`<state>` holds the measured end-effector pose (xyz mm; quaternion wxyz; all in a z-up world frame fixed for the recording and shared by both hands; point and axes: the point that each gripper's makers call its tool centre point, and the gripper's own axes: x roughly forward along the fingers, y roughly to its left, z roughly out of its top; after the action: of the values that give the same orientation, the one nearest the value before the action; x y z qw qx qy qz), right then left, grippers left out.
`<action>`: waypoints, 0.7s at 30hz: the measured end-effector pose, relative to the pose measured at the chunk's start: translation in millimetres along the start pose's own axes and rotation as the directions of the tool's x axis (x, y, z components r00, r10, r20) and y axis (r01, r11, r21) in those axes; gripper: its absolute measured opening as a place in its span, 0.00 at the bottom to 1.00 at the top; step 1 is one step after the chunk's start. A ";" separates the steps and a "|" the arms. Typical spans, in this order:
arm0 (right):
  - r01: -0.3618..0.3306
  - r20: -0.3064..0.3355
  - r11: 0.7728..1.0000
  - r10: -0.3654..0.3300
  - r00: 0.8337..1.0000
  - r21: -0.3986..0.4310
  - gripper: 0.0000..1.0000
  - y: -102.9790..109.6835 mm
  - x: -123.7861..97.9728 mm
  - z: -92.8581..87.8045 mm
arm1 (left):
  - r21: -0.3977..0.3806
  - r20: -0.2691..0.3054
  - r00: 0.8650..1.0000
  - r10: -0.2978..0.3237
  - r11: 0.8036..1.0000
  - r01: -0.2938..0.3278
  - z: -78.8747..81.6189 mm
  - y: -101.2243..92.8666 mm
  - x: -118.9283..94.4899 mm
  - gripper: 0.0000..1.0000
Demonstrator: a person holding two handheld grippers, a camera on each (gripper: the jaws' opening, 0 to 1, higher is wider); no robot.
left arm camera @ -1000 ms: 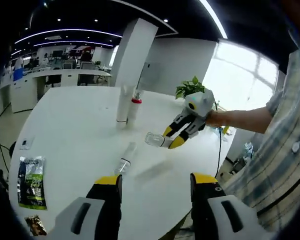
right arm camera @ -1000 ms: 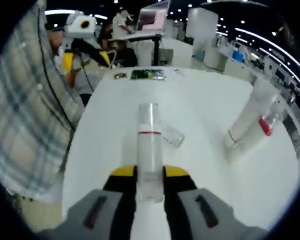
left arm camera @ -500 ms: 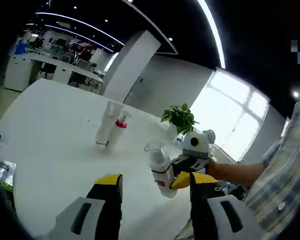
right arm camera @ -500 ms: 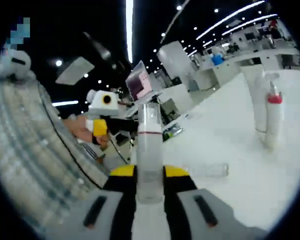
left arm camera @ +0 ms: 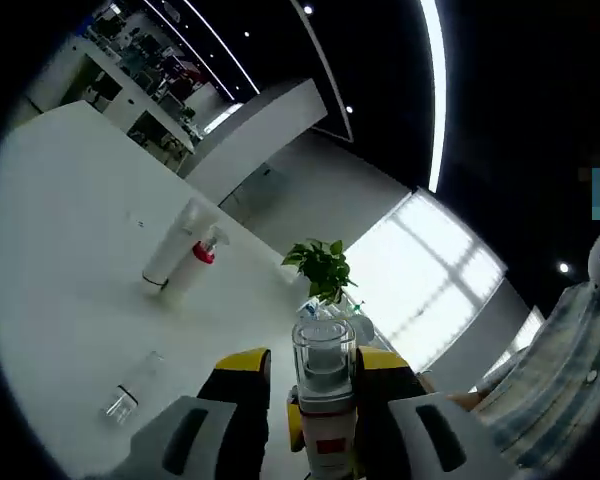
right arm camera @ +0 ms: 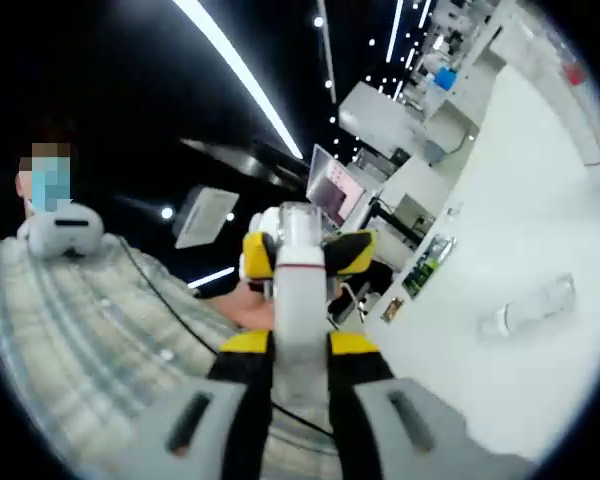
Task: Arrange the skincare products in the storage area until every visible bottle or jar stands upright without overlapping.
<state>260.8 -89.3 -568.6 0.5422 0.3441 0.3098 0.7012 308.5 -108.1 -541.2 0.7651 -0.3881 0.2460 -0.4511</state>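
Above the white tabletop [left arm camera: 50, 260], both grippers clasp one clear-capped bottle [right arm camera: 300, 290]: right gripper [right arm camera: 300, 345] jaws clenched on its body, left gripper [left arm camera: 315, 365] jaws around its cap end.

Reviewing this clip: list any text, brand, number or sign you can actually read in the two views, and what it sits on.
None can be read.
Red marks on the label of the clear-capped white bottle in the right claw: too blurred.
Green printed packet on the white table: print too small.
Lit laptop screen behind: nothing legible.
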 end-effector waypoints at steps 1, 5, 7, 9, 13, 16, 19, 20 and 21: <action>-0.006 0.006 1.000 0.006 1.000 0.008 0.18 0.3 -0.9 0.1 | 0.006 0.029 1.000 -0.006 1.000 0.006 5.4 -1.7 1.6 0.22; 0.001 0.020 1.000 -0.001 1.000 -0.006 0.18 -1.9 -2.0 1.0 | 0.029 0.015 0.999 0.042 0.999 -0.042 3.3 2.9 -2.0 0.22; 0.033 0.034 0.999 -0.032 0.999 -0.019 0.20 -8.0 -1.7 2.7 | 0.049 0.027 0.996 0.085 0.995 -0.087 4.2 7.4 -3.8 0.21; 0.081 0.048 0.996 -0.079 0.996 -0.037 0.21 -14.5 -0.3 5.2 | 0.050 0.038 0.991 0.130 0.990 -0.132 5.1 14.2 -6.2 0.21; 0.216 0.052 0.964 -0.211 0.976 -0.152 0.23 -27.6 8.9 8.2 | 0.062 0.073 0.970 0.234 0.969 -0.238 11.8 26.5 -12.3 0.21; 0.348 0.046 0.899 -0.348 0.936 -0.266 0.27 -40.2 14.0 8.6 | 0.035 0.087 0.942 0.323 0.944 -0.327 16.3 40.6 -19.4 0.21; 0.461 0.017 0.810 -0.489 0.872 -0.362 0.31 -52.6 18.1 4.1 | 0.022 0.100 0.929 0.355 0.933 -0.359 18.5 44.3 -24.4 0.21; 0.481 0.019 0.789 -0.514 0.858 -0.383 0.31 -54.1 20.6 4.1 | 0.028 0.100 0.923 0.371 0.927 -0.375 18.5 46.7 -25.8 0.21; 0.501 0.006 0.761 -0.548 0.837 -0.413 0.31 -55.6 22.5 2.1 | 0.026 0.103 0.918 0.383 0.922 -0.387 18.2 48.3 -27.0 0.21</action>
<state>288.9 -55.0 -609.0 0.7561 0.0851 0.2752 0.5876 333.1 -63.4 -569.4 0.8584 -0.3359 0.2701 -0.2783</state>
